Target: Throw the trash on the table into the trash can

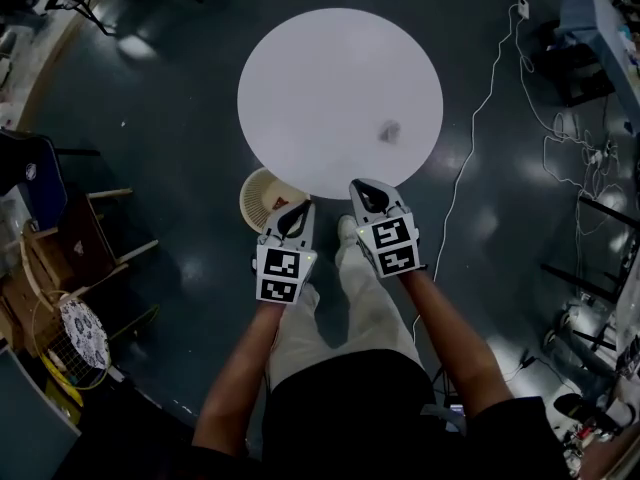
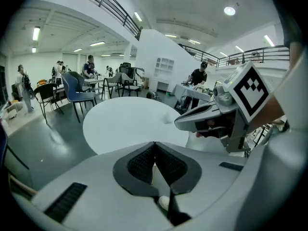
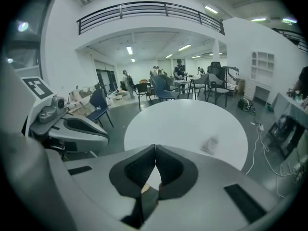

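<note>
A small crumpled grey piece of trash (image 1: 389,131) lies on the round white table (image 1: 330,78), towards its near right side. The trash (image 3: 210,144) shows on the table (image 3: 187,124) in the right gripper view; in the left gripper view the trash (image 2: 169,119) is a faint lump. A pale ribbed trash can (image 1: 262,197) stands on the floor under the table's near left edge. My left gripper (image 1: 296,214) hangs over the can's right side, shut and empty. My right gripper (image 1: 364,191) sits at the table's near edge, shut and empty, short of the trash.
Wooden chairs (image 1: 95,238) and a patterned stool (image 1: 84,333) stand on the dark floor at the left. A white cable (image 1: 478,128) runs across the floor right of the table, with equipment (image 1: 595,38) beyond. People and chairs (image 3: 163,88) fill the far room.
</note>
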